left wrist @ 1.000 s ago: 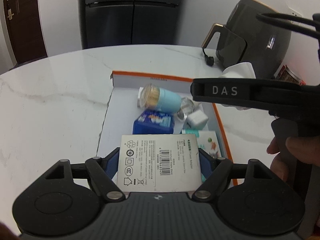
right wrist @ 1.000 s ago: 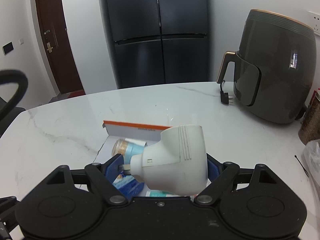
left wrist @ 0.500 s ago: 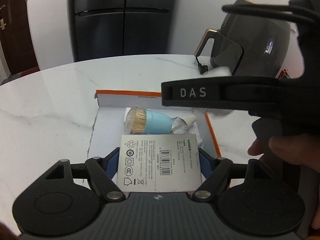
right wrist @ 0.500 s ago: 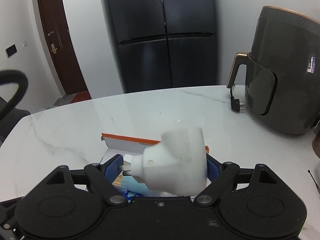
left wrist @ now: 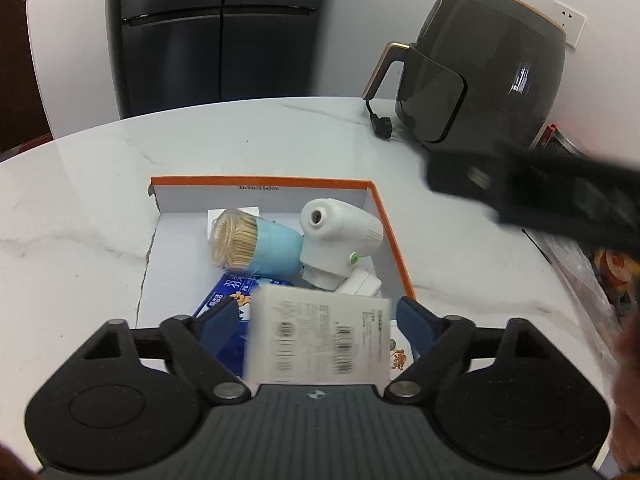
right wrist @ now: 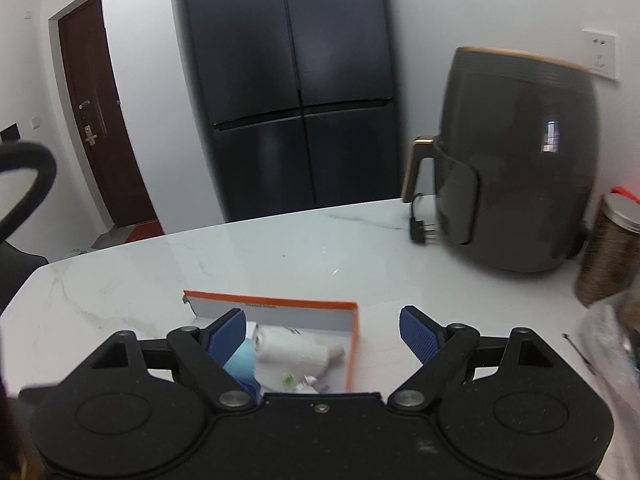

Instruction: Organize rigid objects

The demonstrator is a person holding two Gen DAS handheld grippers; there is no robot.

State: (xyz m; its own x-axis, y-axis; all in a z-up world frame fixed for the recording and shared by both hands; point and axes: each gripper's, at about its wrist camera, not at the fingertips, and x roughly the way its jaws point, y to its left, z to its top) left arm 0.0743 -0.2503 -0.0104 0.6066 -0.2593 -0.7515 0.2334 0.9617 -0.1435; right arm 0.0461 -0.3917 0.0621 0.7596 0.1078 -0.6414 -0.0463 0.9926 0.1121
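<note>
While the right claw (right wrist: 322, 330) gapes empty, the left claw (left wrist: 316, 316) loosely brackets a white box (left wrist: 320, 340) over marble table (left wrist: 80, 208).

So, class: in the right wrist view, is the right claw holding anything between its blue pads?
No: the right claw stands open with nothing between its pads, above the orange-edged box.

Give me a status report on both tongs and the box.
Left tongs open, white adapter carton dropping between them. Right tongs open, empty. White plug-in device in orange-edged box, against toothpick jar. Nothing in the way.
</note>
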